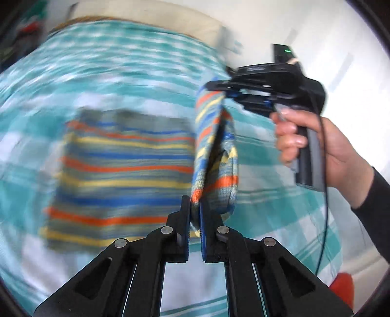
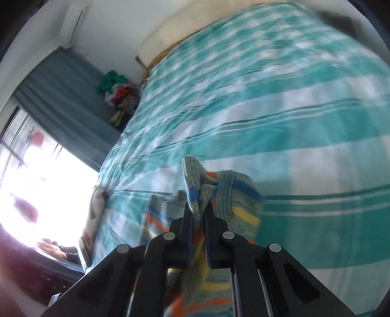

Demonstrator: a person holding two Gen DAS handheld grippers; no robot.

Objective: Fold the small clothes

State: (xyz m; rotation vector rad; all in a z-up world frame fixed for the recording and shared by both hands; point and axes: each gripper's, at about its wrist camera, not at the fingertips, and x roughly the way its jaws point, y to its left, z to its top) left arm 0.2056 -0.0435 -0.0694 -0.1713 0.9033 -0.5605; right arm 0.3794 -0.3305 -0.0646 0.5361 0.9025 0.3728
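Striped knit garment (image 1: 121, 170): grey-green ground crossed by orange, yellow and blue bands; same bands on the raised edge (image 1: 214, 156) and on the bunched corner (image 2: 212, 192), there flecked grey-green with blue, orange and yellow patches. Bedspread (image 2: 292, 109): teal and white check, with thin dark teal lines. Left gripper (image 1: 194, 219): black, blue along the inner pads. Right gripper (image 2: 198, 219): black. Curtain (image 2: 61, 97): slate blue-grey. Heap of clothes (image 2: 117, 90): green, red and mixed colours. Sleeve (image 1: 375, 195): black. Headboard (image 1: 151, 22): pale cream.
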